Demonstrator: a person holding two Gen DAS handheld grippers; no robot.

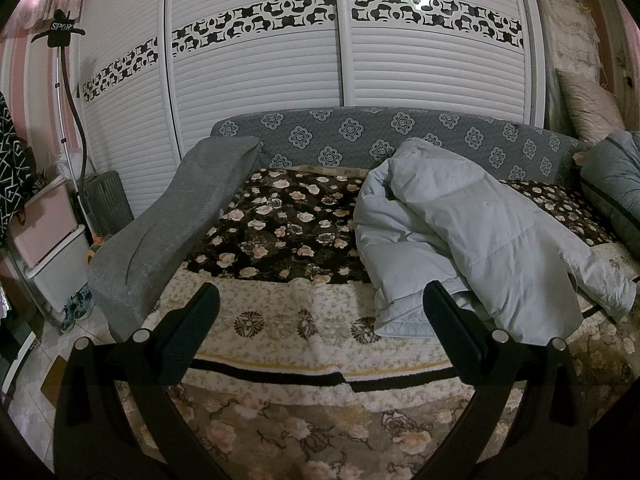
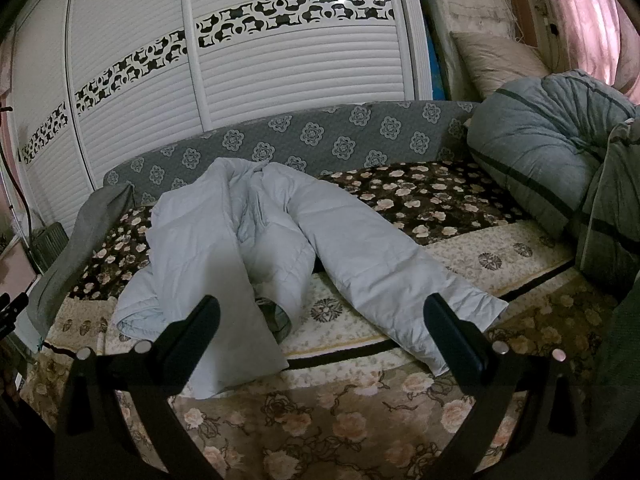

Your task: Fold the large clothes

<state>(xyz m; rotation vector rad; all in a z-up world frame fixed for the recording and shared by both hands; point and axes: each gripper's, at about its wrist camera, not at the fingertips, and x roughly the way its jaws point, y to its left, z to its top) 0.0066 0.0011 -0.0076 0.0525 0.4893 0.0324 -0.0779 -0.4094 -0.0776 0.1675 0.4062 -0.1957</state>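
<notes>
Pale blue padded jacket (image 1: 460,240) lying crumpled on sofa bed (image 1: 280,216), over floral blanket (image 1: 288,320). Left tongs (image 1: 320,328) spread wide, nothing held, hovering above blanket front edge; jacket ahead and to the right, its hem corner just behind right-side fingertip (image 1: 440,300), no contact visible. From right wrist cam: right tongs (image 2: 320,332) also spread wide, empty. Jacket (image 2: 224,240) straight ahead, two long parts fanning toward cam: one (image 2: 240,320) ending beside left-side fingertip (image 2: 204,312), other sleeve (image 2: 400,288) running down to the right-side fingertip (image 2: 440,308). Can't tell if touching. Grey patterned backrest (image 2: 320,136) behind jacket, grey-green bedding bundle (image 2: 552,140) well apart on the right, white louvred wardrobe doors (image 1: 256,80) behind.
</notes>
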